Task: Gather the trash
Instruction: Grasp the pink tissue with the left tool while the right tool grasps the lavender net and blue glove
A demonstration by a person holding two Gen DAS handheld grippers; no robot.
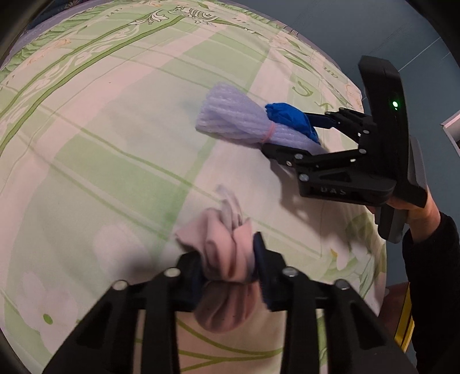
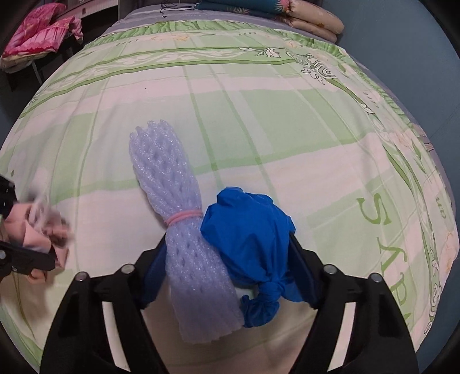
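A bed [image 2: 287, 129] covered by a green-and-cream patterned sheet fills both views, with folded quilts [image 2: 313, 20] at its far end and a pink blanket [image 2: 43, 37] on something off to the far left. The left gripper [image 1: 227, 267] is clamped on a crumpled pink wad [image 1: 224, 259], which bulges out between the pads and looks pinched firmly. To its right and farther off, the right gripper [image 2: 227, 259] straddles two pieces lying side by side on the sheet: a pale foam net sleeve [image 2: 178, 218] bound with a pink rubber band [image 2: 184, 216], and a knotted blue plastic bag [image 2: 247, 230] touching it. The right tongs stand partly apart with both pieces between the fingers; the pads sit against the outer sides, but I cannot tell whether they press hard enough to hold. No bin or sack shows in either view. As a judgement, the collecting is at an early-to-middle stage: one piece is gripped, two more are about to be taken, and all three remain on or just above the bed, not yet carried anywhere.
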